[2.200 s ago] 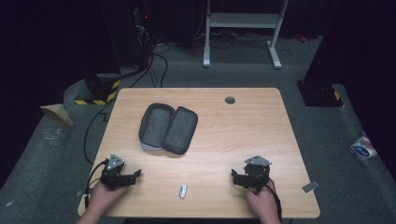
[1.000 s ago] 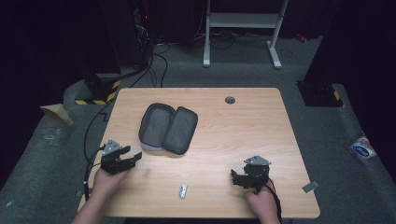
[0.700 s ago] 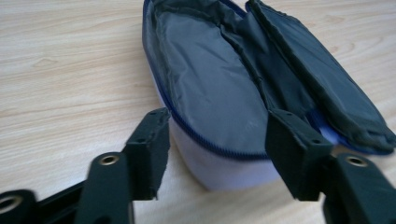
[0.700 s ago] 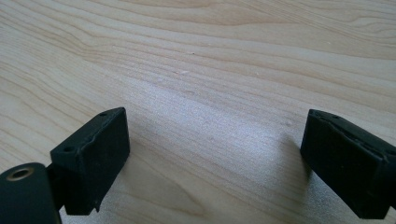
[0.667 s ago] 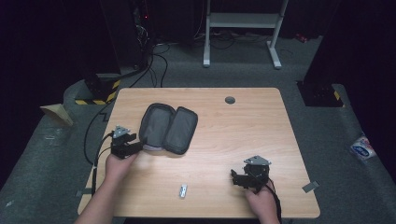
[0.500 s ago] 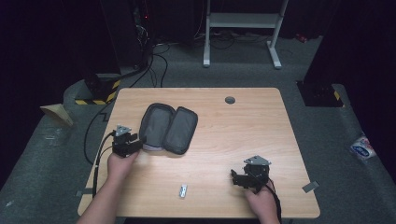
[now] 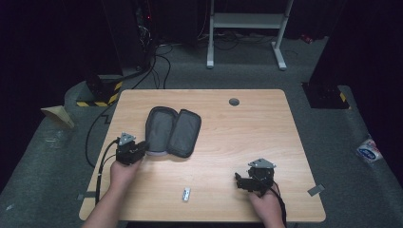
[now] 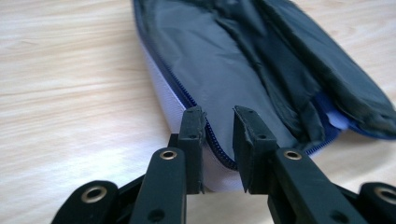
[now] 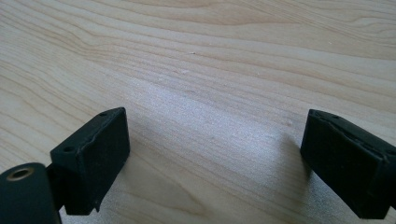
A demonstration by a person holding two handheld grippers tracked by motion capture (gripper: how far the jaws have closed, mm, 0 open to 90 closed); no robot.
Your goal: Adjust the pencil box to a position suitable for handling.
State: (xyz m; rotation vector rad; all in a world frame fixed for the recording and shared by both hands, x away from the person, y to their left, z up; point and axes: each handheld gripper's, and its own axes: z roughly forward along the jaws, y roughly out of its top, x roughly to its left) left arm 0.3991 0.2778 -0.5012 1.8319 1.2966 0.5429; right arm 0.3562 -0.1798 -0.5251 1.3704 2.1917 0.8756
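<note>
While right gripper (image 7: 241, 181) rests wide open on table (image 7: 247, 128), left gripper (image 8: 218, 123) jaws, just closing, pinch near rim of open pouch (image 7: 172, 131).

A light wooden bench (image 7: 285, 142) with rounded corners stands on grey carpet (image 7: 342, 137) in a dim room whose far side fades into black. A small round grommet (image 7: 234, 101) sits near the bench's far edge. Beyond it stands a white metal frame (image 7: 247, 28) on two feet, with black cables (image 7: 161, 52) strewn over the floor. Off the far left corner lies yellow-and-black hazard tape (image 7: 97, 97), and off the right edge a crumpled blue-and-white wrapper (image 7: 369, 151)
</note>
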